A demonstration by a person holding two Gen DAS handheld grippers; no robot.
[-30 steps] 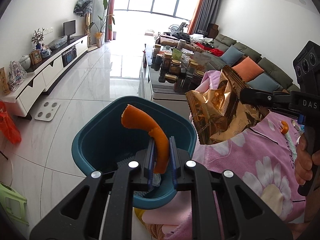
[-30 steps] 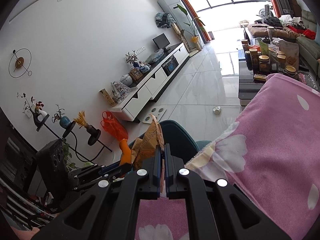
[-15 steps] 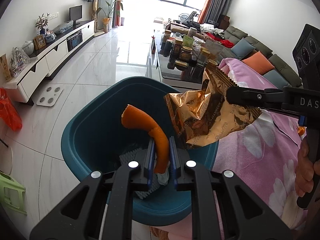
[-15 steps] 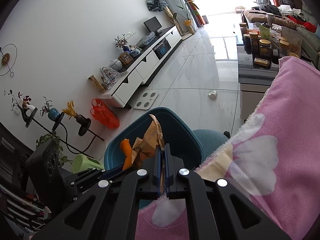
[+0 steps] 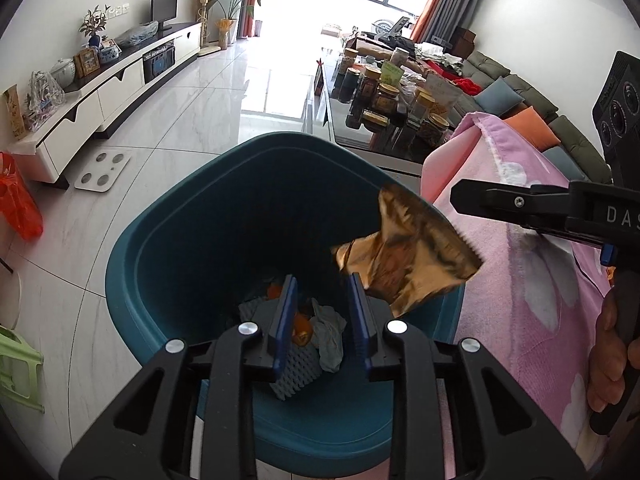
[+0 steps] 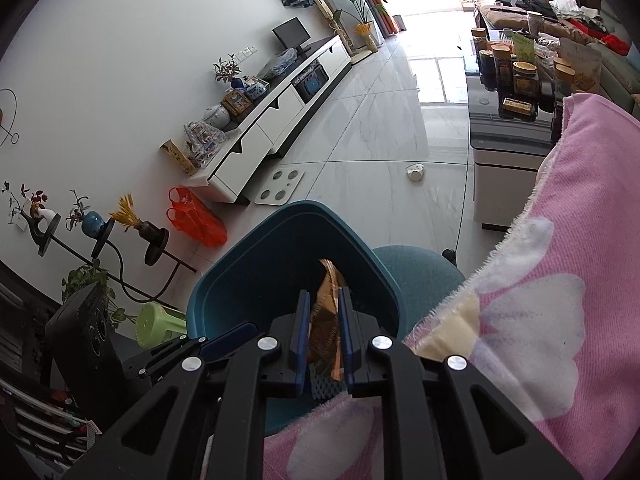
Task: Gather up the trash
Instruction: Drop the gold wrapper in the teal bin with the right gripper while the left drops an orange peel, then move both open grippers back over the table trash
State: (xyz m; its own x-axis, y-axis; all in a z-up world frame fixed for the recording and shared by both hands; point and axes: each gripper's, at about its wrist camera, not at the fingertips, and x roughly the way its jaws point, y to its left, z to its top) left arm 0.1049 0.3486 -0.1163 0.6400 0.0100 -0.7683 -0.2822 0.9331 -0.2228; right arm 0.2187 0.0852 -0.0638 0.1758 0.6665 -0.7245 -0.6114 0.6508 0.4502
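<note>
Orange peel (image 5: 301,326) dropped into bin (image 5: 132,248); left tool (image 5: 322,312) just opened, empty. Right tool (image 6: 323,336) opening, foil wrapper (image 6: 326,320) loose between jaws; may snag the near rim.

Left tool (image 5: 322,312) open over teal bin (image 5: 168,216), gold wrapper (image 5: 408,264) falling

Black gripper (image 5: 322,312), blue pads (image 5: 289,312), silver screws.

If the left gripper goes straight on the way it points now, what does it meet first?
Probably the trash lying in the teal bin: the orange peel and crumpled tissue sit just past the left gripper, whose jaws have just been opening. Depth is unclear.
</note>
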